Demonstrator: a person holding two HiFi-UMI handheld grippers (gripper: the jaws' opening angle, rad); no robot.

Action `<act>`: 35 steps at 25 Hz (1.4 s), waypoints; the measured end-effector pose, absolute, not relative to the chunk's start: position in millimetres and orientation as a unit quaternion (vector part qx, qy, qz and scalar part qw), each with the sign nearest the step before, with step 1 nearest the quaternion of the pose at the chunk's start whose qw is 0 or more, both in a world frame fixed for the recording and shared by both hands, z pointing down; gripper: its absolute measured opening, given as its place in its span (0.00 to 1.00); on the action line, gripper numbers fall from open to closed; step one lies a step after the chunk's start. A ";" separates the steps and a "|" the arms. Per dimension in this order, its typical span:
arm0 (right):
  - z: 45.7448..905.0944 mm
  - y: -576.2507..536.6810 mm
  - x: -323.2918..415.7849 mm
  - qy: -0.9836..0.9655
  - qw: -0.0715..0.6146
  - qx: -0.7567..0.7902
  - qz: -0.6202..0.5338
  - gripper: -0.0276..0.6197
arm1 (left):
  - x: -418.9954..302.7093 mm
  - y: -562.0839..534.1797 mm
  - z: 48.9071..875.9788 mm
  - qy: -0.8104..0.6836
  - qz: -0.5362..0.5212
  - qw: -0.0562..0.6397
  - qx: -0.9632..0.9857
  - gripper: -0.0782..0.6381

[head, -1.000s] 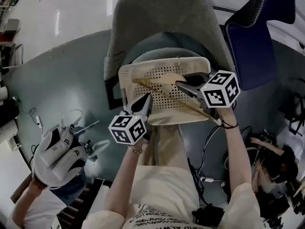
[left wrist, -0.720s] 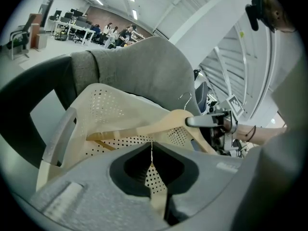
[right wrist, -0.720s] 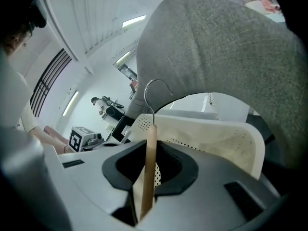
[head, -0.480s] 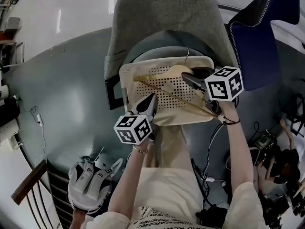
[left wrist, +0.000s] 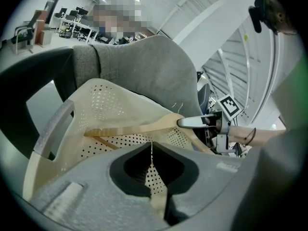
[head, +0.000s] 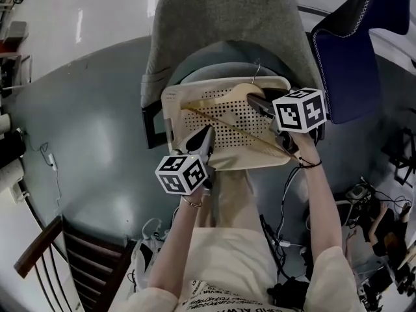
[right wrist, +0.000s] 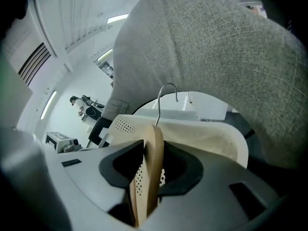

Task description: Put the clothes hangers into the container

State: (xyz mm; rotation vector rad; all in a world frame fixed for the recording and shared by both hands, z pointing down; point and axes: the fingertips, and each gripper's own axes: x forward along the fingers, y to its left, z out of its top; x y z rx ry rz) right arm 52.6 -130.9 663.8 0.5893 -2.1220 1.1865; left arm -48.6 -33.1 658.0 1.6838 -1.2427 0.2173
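A cream perforated basket [head: 170,109] sits on the seat of a grey chair. One wooden hanger [head: 224,118] lies across it, its metal hook [head: 258,70] poking over the far rim. My right gripper [head: 250,101] is at the hanger's top by the hook. Its jaws are opening, and the hanger [right wrist: 154,148] still stands between them below the hook [right wrist: 163,93]. My left gripper [head: 207,132] is at the basket's near rim, shut on the thin basket wall [left wrist: 96,100]. From the left gripper [left wrist: 151,150] view I see the hanger [left wrist: 130,129] and the right gripper [left wrist: 190,122].
The grey chair back [head: 221,25] rises behind the basket. A dark blue chair [head: 351,51] stands at the right. A wooden chair [head: 71,259] is at the lower left. Cables [head: 286,239] lie on the floor to the right of the person's legs.
The right gripper carried the hanger's top toward the basket's far rim. The gloved person at the lower left has left the view. The left gripper stayed at the near rim.
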 end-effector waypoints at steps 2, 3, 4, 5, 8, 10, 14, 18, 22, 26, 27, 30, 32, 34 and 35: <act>665.9 -130.9 51.9 -0.804 0.320 0.228 0.446 0.21 | -48.4 -34.0 659.2 -0.513 0.089 0.497 0.695 0.15; 667.0 -130.7 51.2 -0.803 0.325 0.231 0.443 0.22 | -48.6 -34.4 659.4 -0.513 0.089 0.497 0.694 0.15; 668.1 -130.4 50.8 -0.802 0.332 0.235 0.439 0.23 | -48.6 -34.8 659.4 -0.513 0.089 0.497 0.694 0.15; 669.2 -130.0 50.6 -0.800 0.339 0.239 0.433 0.25 | -48.3 -35.1 659.4 -0.513 0.089 0.497 0.694 0.15; 671.2 -129.0 50.7 -0.797 0.360 0.253 0.413 0.28 | -47.6 -36.2 659.1 -0.513 0.090 0.497 0.694 0.15; 672.3 -128.4 50.9 -0.795 0.372 0.263 0.401 0.33 | -47.5 -36.8 658.6 -0.513 0.090 0.497 0.694 0.15; 674.1 -129.5 52.0 -0.788 0.384 0.284 0.390 0.37 | -47.2 -36.7 657.4 -0.510 0.088 0.501 0.694 0.15; 675.1 -131.5 51.9 -0.778 0.389 0.307 0.386 0.44 | -49.8 -37.2 654.4 -0.509 0.091 0.499 0.695 0.15; 672.5 -133.3 57.7 -0.774 0.401 0.326 0.367 0.45 | -51.9 -39.0 649.1 -0.508 0.093 0.496 0.698 0.15; 663.7 -137.2 64.3 -0.771 0.393 0.344 0.363 0.45 | -52.2 -43.0 640.0 -0.505 0.095 0.489 0.705 0.15; 660.7 -138.7 66.2 -0.771 0.393 0.349 0.359 0.44 | -51.5 -45.1 636.8 -0.504 0.094 0.486 0.708 0.15; 647.9 -140.6 70.2 -0.774 0.383 0.364 0.349 0.44 | -47.9 -50.1 623.4 -0.496 0.093 0.475 0.721 0.15; 636.5 -136.7 70.4 -0.777 0.375 0.369 0.345 0.39 | -46.0 -50.8 610.6 -0.489 0.097 0.463 0.733 0.15; 624.4 -131.8 69.3 -0.783 0.366 0.369 0.343 0.32 | -43.2 -53.5 596.5 -0.482 0.100 0.448 0.747 0.15; 618.4 -130.7 68.4 -0.787 0.361 0.368 0.341 0.27 | -41.8 -56.7 589.8 -0.478 0.099 0.440 0.753 0.15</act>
